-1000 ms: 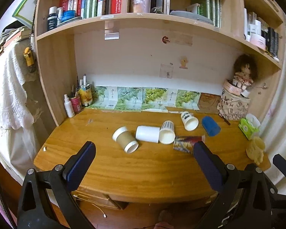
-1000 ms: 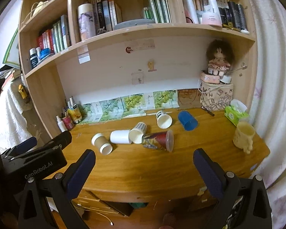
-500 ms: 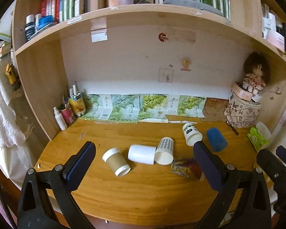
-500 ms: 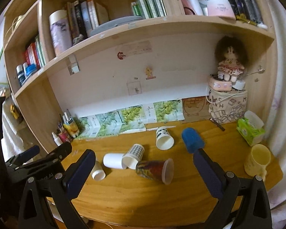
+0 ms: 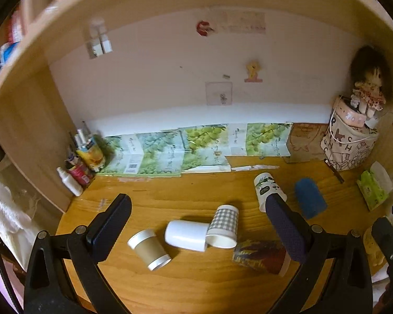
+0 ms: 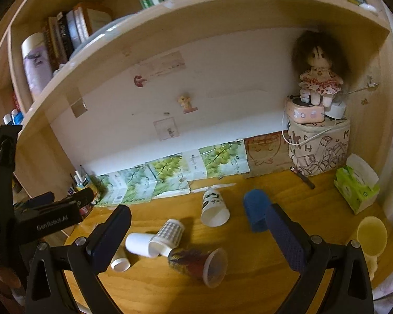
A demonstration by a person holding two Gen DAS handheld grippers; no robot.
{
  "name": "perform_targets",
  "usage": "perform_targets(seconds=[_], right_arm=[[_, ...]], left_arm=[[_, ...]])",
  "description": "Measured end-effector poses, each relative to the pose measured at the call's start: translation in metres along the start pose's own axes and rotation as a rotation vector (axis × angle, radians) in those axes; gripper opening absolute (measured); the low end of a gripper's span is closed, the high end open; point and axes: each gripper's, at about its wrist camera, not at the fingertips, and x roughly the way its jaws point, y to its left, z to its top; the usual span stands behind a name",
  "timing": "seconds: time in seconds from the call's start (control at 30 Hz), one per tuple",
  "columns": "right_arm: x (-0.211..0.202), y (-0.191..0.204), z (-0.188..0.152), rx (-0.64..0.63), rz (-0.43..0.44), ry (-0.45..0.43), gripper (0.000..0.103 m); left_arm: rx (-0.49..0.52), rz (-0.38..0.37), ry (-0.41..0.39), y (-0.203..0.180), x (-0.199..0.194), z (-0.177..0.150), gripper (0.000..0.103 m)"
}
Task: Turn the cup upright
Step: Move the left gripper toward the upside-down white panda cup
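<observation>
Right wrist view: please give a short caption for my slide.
Open right gripper faces six tipped cups on the desk.

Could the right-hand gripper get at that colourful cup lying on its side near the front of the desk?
Probably yes. The right gripper is open and holds nothing, and the colourful cup lies between and just ahead of its fingers, open end toward the front edge. The checked cup touches it, so that may get nudged.

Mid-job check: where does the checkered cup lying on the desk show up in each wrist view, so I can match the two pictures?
Left wrist: the checkered cup lies just right of centre, low, its mouth toward the camera, against the white cup.
Right wrist: the checkered cup lies left of centre, low, just behind the dark patterned cup.
Shared landmark: the blue cup lies on its side to its right in both.
</observation>
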Motion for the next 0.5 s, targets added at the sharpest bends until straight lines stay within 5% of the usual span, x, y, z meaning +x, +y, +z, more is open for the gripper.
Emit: perform_targets(seconds=[0.5], right_arm=[[0.072, -0.042, 0.018, -0.153, 0.031, -0.085, 0.103]], left_arm=[[-0.084, -0.053, 0.260, -0.041, 0.111, 0.041, 0.102]])
